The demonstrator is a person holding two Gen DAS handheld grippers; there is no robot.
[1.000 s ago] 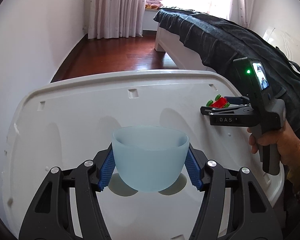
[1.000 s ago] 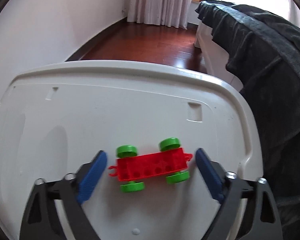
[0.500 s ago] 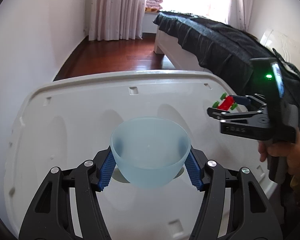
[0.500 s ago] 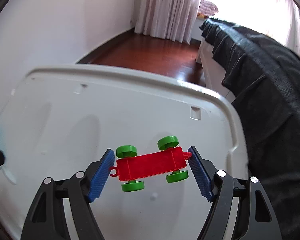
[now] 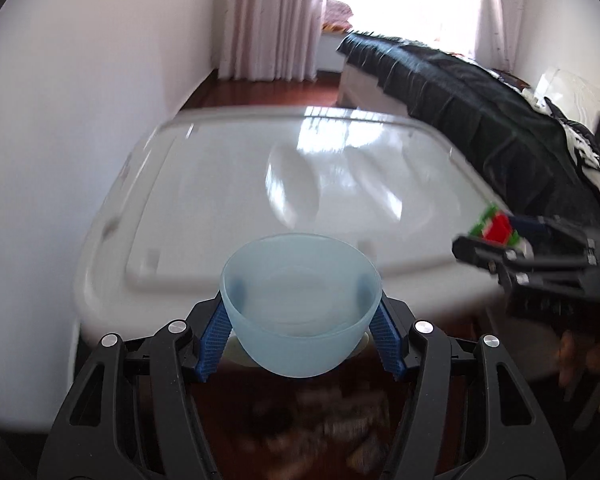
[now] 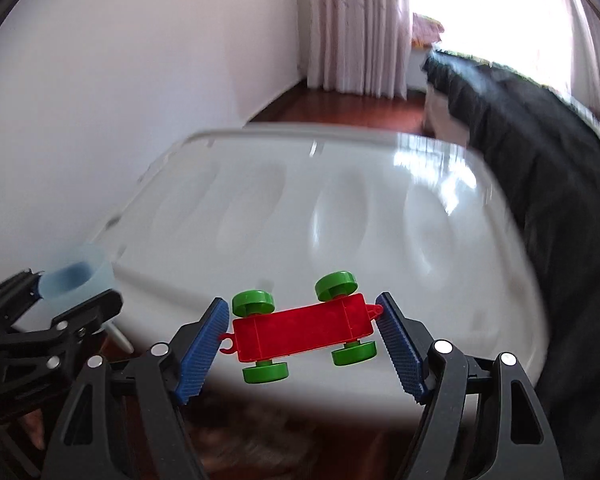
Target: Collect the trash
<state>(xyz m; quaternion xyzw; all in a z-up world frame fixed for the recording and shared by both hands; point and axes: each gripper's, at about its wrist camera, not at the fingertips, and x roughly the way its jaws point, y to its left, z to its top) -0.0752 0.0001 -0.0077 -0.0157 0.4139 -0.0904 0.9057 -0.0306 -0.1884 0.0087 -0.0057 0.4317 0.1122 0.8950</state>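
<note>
My left gripper [image 5: 300,340] is shut on a pale blue translucent bowl [image 5: 300,304] and holds it upright in the air, off the near edge of the white plastic lid [image 5: 300,184]. My right gripper [image 6: 300,340] is shut on a red toy car base with green wheels [image 6: 302,330], gripped end to end and held above the lid's near edge. The toy [image 5: 496,228] also shows at the right of the left wrist view. The bowl [image 6: 74,276] and left gripper [image 6: 52,312] show at the left of the right wrist view.
The white lid [image 6: 320,216] covers a large bin beside a white wall [image 5: 80,100]. A bed with a dark cover [image 5: 480,92] runs along the right. Red-brown wooden floor [image 5: 268,88] lies beyond, with curtains [image 5: 276,20] at the window. Blurred floor lies below both grippers.
Both grippers have lifted and drawn back from over the lid to beyond its near edge. The right gripper closed on the toy car base and picked it up. The bowl stays gripped.
</note>
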